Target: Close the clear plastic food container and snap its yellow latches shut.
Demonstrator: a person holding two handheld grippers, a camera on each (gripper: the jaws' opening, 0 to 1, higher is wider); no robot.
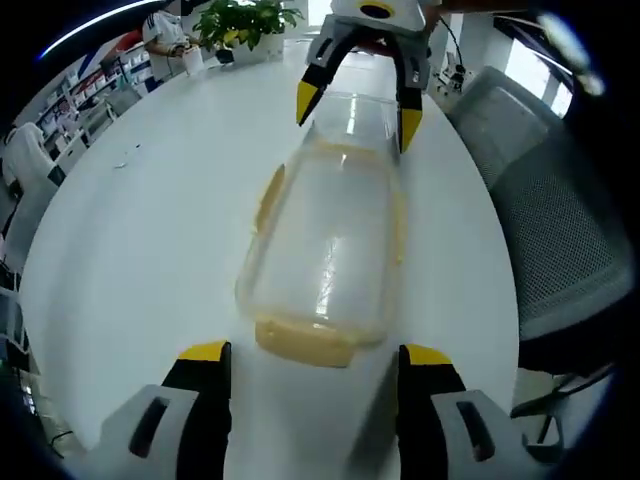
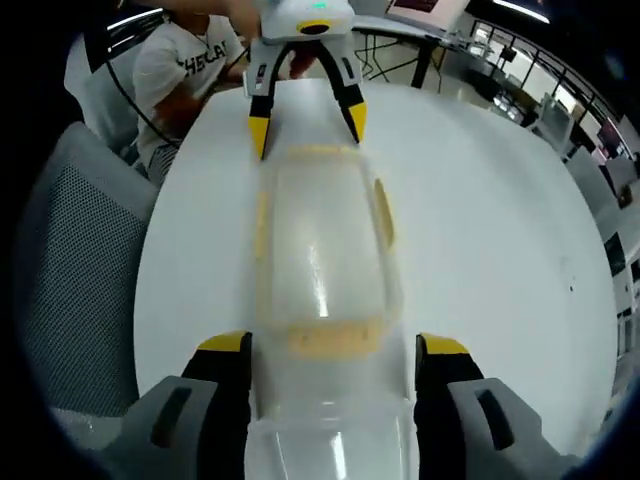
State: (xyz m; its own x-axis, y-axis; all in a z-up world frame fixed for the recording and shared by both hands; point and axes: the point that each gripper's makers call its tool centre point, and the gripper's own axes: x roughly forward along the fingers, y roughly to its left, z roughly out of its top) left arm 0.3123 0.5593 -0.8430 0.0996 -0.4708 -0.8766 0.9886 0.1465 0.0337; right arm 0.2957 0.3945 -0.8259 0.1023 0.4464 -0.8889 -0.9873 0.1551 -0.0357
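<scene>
- Left claw: yellow-tipped jaws stand wide apart and grip nothing, resting low over the white surface just short of the container's near end.
- Clear plastic food container: lies on the surface between the two claws, its lid on. In the left gripper view its long axis runs straight away from the camera, toward the other claw.
- Yellow latches: one end latch faces the left claw, just beyond its fingertips; side latches run along the long edges, one at, which looks flared outward. Whether any is snapped down I cannot tell.
- Right claw: at the container's far end in the left gripper view, jaws apart and straddling the end, apparently not squeezing it.
- In the right gripper view the right claw has its jaws spread to either side of the container's near end; contact is unclear. The end latch lies between the tips, and the long axis again points away, to the left claw.
- Grey mesh chair stands beside the surface; a seated person and potted plant are at the surface's edges.
</scene>
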